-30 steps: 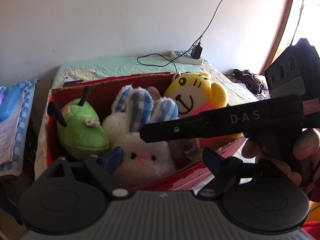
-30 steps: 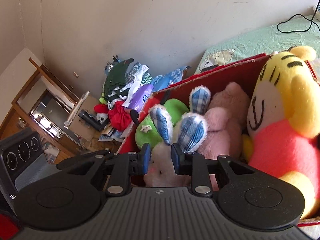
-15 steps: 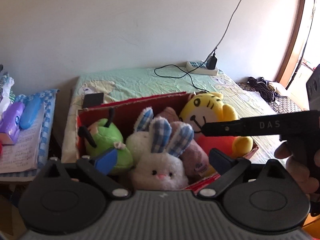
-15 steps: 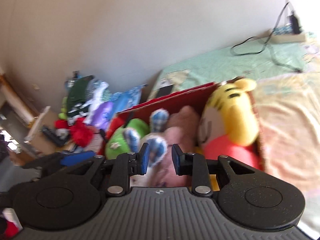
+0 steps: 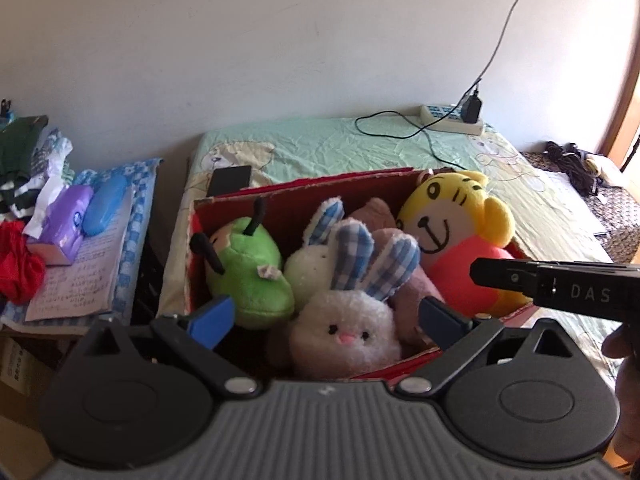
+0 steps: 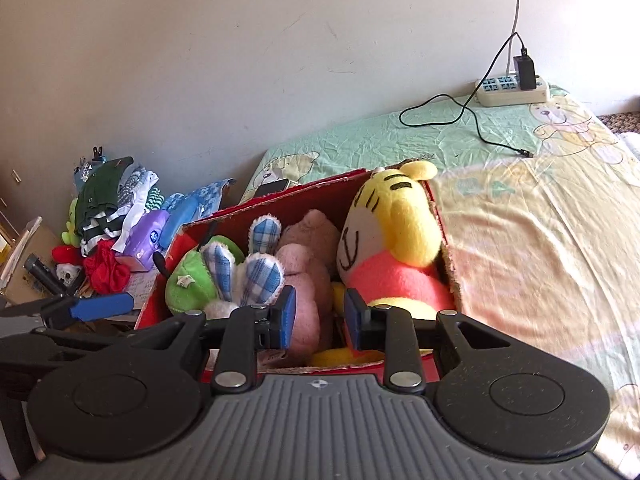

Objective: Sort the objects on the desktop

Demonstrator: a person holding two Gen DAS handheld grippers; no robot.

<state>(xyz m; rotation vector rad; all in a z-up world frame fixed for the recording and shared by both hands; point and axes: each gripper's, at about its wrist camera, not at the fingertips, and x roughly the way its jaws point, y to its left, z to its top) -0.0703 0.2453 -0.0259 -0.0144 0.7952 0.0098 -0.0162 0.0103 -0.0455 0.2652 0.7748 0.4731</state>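
My left gripper (image 5: 326, 318) gaped wide and my right gripper (image 6: 317, 316) stood narrowly parted — both empty — with the plush toys (image 5: 346, 276) already packed in the red box (image 6: 320, 194), so sorting looked nearly finished.

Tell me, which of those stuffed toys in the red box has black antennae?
The green plush at the box's left end; two black antennae stick up from it. The bunny has checked ears, the yellow tiger stripes.

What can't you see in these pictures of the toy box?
- Pink plush: its face is hidden behind the white bunny in the left wrist view, and it faces away in the right.
- Red box: its near wall is covered by the tongs' body in both views.
- Tissue pack: its print is too small to read.
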